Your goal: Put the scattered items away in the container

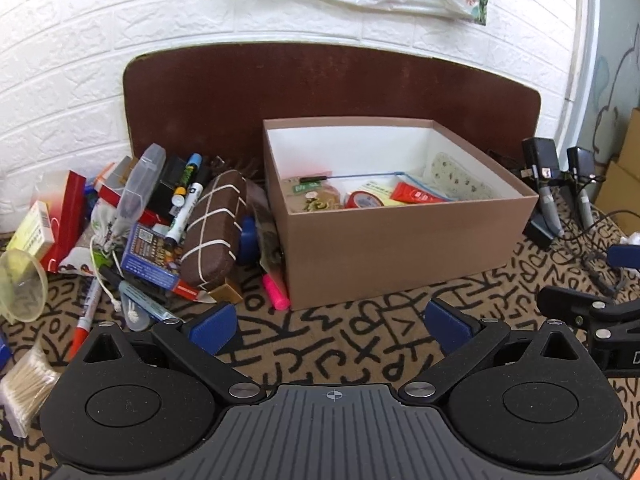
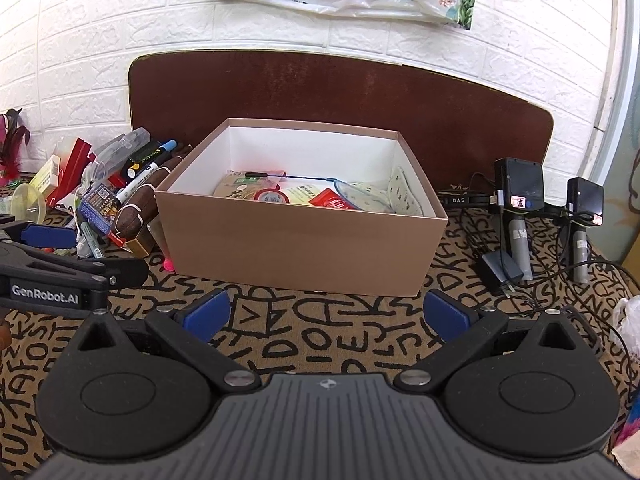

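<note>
A brown cardboard box (image 1: 400,240) with a white inside stands on the patterned cloth; it also shows in the right wrist view (image 2: 296,252). It holds a red tube (image 1: 416,194), a tape roll (image 1: 360,199) and packets. Left of it lies a heap: a brown checked case (image 1: 214,230), a blue card box (image 1: 150,258), markers (image 1: 182,210), a pink highlighter (image 1: 276,292). My left gripper (image 1: 330,326) is open and empty, in front of the box. My right gripper (image 2: 326,314) is open and empty, also in front of the box.
Two black devices on grey handles (image 2: 520,200) with cables and a charger (image 2: 498,270) stand right of the box. A brown board (image 2: 340,88) leans on the white brick wall. A cotton swab pack (image 1: 24,388) and a clear lid (image 1: 20,286) lie at far left.
</note>
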Demonstrator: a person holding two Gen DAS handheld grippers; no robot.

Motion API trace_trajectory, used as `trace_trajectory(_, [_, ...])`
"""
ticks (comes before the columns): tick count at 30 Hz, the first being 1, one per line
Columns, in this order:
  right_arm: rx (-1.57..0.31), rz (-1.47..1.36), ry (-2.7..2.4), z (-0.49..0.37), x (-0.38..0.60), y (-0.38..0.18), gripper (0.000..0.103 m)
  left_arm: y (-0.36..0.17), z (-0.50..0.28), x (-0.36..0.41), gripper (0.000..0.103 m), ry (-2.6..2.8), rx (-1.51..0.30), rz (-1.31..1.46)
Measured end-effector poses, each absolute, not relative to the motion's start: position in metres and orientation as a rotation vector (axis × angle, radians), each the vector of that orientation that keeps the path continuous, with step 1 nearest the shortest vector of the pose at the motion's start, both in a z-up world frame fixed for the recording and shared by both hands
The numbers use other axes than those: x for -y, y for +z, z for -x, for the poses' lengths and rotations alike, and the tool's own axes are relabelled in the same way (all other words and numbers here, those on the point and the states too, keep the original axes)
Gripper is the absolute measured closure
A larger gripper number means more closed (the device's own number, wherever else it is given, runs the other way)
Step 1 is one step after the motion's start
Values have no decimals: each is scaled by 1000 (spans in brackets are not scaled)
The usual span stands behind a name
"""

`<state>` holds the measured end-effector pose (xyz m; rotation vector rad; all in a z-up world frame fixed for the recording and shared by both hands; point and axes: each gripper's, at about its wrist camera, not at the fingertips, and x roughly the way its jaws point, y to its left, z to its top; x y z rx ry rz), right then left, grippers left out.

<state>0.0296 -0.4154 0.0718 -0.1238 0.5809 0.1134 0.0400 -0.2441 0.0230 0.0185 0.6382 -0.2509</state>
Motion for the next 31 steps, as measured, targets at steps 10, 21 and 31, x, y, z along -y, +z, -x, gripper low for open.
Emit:
trace_trajectory(10, [-588, 127, 127, -36, 413, 70, 1, 21, -44, 249, 0, -240, -646, -34])
trace_trajectory(21, [-598, 121, 126, -39, 416, 66, 1, 18, -47, 253, 0, -239, -665, -33])
trace_trajectory(31, [-602, 121, 131, -39, 414, 65, 1, 17, -47, 254, 0, -249, -683, -20])
